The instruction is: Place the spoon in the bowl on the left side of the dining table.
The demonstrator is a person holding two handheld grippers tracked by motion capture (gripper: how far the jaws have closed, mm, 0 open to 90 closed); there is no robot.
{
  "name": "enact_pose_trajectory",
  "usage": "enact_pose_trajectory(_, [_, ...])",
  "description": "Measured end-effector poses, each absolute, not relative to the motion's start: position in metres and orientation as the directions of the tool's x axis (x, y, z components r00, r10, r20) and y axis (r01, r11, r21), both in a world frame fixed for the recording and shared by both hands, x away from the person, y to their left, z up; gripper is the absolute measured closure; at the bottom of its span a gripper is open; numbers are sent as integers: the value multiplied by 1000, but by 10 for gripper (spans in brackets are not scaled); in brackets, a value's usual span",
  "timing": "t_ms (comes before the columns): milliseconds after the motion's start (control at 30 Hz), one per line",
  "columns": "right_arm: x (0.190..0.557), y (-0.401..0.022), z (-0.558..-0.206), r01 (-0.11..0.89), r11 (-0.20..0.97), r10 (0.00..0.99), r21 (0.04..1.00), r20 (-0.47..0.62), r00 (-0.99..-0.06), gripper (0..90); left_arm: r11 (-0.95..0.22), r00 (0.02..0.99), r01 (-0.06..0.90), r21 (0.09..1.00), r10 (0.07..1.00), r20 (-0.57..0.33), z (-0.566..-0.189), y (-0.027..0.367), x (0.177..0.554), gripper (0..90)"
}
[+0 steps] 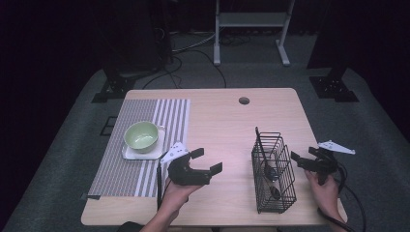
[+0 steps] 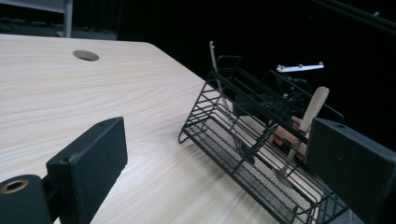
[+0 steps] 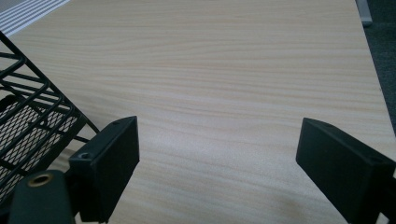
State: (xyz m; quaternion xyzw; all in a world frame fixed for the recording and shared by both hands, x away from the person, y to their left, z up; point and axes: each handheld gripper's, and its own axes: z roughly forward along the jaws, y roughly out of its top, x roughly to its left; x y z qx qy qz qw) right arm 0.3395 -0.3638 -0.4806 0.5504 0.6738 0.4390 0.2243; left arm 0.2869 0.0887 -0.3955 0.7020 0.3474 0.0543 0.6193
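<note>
The counter (image 1: 217, 125) is pale wood with a fine straight grain. Near its left edge lies a placemat (image 1: 145, 145) striped grey and white, carrying a white square plate (image 1: 129, 153) and a pale green bowl (image 1: 141, 135). The wire basket (image 1: 273, 169) near the right edge is black, and both grippers' jaws are matt black.

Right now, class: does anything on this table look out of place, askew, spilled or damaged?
Nothing stands out. The green bowl sits upright on its white plate on the striped placemat. The black wire basket stands upright with utensils inside. Both tools, left and right, are open and hold nothing.
</note>
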Motion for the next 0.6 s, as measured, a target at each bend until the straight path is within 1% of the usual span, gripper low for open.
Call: enact_pose_trajectory(600, [340, -363, -481, 548, 17, 938, 837, 176, -298, 123, -17, 787, 419, 908, 506, -353, -389, 64, 284, 50])
